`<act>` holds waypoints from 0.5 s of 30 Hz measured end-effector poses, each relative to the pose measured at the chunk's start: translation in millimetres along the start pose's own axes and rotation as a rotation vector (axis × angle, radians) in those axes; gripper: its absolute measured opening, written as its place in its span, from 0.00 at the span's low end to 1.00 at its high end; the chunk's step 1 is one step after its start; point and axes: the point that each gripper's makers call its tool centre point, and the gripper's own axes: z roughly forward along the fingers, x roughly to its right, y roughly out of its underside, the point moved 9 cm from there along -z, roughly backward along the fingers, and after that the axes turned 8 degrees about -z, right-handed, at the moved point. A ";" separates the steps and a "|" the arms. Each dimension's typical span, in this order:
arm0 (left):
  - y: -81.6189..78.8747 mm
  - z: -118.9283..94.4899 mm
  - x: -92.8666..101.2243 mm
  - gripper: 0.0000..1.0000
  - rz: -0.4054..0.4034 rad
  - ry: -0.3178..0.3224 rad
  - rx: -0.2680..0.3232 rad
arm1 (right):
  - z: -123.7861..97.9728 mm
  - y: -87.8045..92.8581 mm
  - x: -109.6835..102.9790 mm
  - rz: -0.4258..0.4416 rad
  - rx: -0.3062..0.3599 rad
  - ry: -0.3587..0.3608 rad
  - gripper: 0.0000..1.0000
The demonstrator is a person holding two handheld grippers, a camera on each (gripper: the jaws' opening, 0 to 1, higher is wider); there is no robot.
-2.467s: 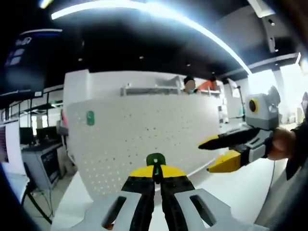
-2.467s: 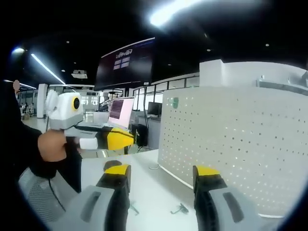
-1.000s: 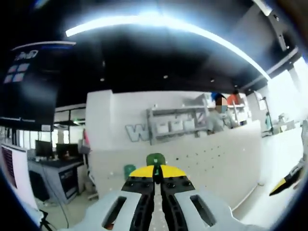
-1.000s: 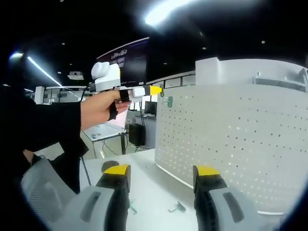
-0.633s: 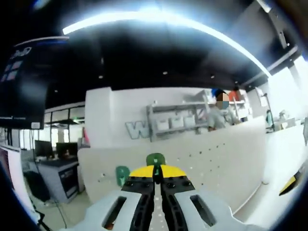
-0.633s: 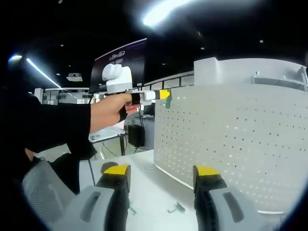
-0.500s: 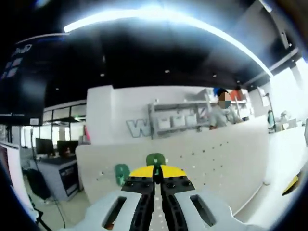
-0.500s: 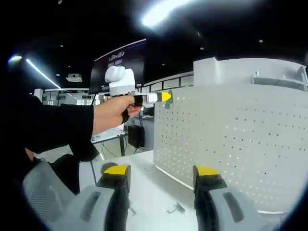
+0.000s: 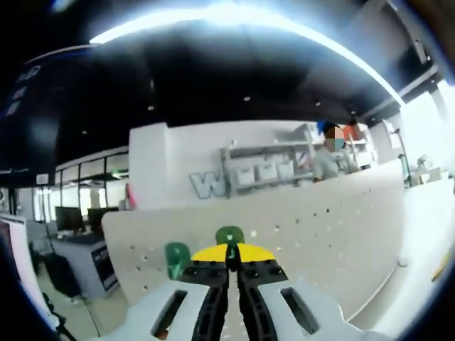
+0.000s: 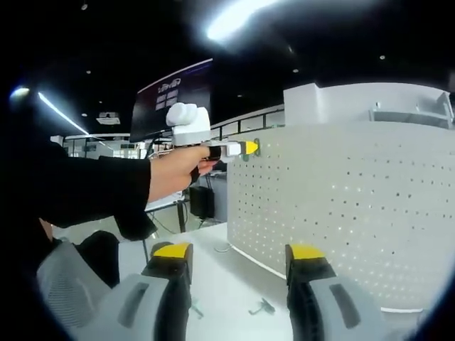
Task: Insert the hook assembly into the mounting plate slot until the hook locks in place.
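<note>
Left gripper (image 9: 229,261) up against the pegboard panel (image 9: 327,234), yellow-tipped jaws pressed together on a small green hook piece (image 9: 229,236) poking out just above the tips, rounded at the top, dark green, glossy. A second green hook (image 9: 177,257) already sitting on the panel just at 9 o'clock of the jaws, a flat rounded tab against the white surface. Panel itself white, curved by the lens, dotted with rows of small holes, top edge running across mid-view, shelving and large pale lettering on the wall behind. From the right gripper view: left gripper (image 10: 247,148) held out at the panel's upper left corner by a hand (image 10: 178,172) in a dark sleeve (image 10: 92,190), yellow tips meeting the board's edge, a speck of green right at the tips, too small to read in detail. Right gripper (image 10: 240,256) low at 6 o'clock in its own view, yellow-capped jaws spread wide apart with nothing between them, hovering over the white table (image 10: 227,273). Small dark metal hook part (image 10: 261,307) lying on that table between the two jaws, near the panel's base. Pegboard panel (image 10: 341,213) upright on the table, filling the 3 o'clock side. Dark wall screen (image 10: 174,96) high behind the raised hand.
</note>
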 end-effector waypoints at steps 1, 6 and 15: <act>-0.1 0.1 -0.4 0.02 0.001 -0.003 0.001 | 0.1 0.0 -0.1 0.001 0.000 -0.001 0.50; -0.6 3.7 -0.7 0.02 0.012 -0.008 0.002 | 0.7 0.6 -0.4 0.007 -0.001 -0.004 0.50; 2.5 5.7 0.5 0.02 0.015 -0.015 -0.005 | 1.6 1.5 -0.4 0.013 -0.004 -0.009 0.50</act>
